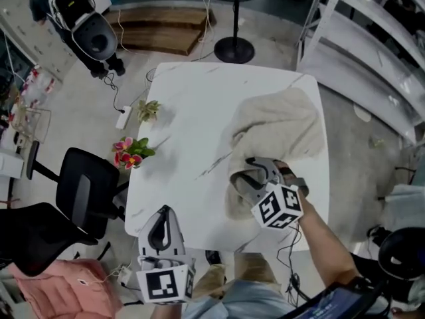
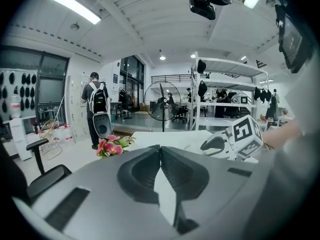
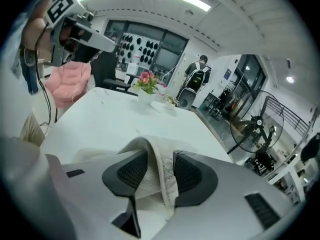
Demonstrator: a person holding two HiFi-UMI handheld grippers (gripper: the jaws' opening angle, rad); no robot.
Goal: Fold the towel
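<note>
A cream towel lies rumpled on the right half of the white table, reaching toward the near edge. My right gripper is over the towel's near part. In the right gripper view its jaws stand apart with a raised fold of the towel loosely between them, and the pads do not seem to press on it. My left gripper hovers at the table's near left edge, away from the towel. Its jaws are shut with nothing between them.
Pink flowers and a small plant stand at the table's left edge. A black chair and a pink cushion are to the left, a fan's base beyond the far edge, white racks on the right.
</note>
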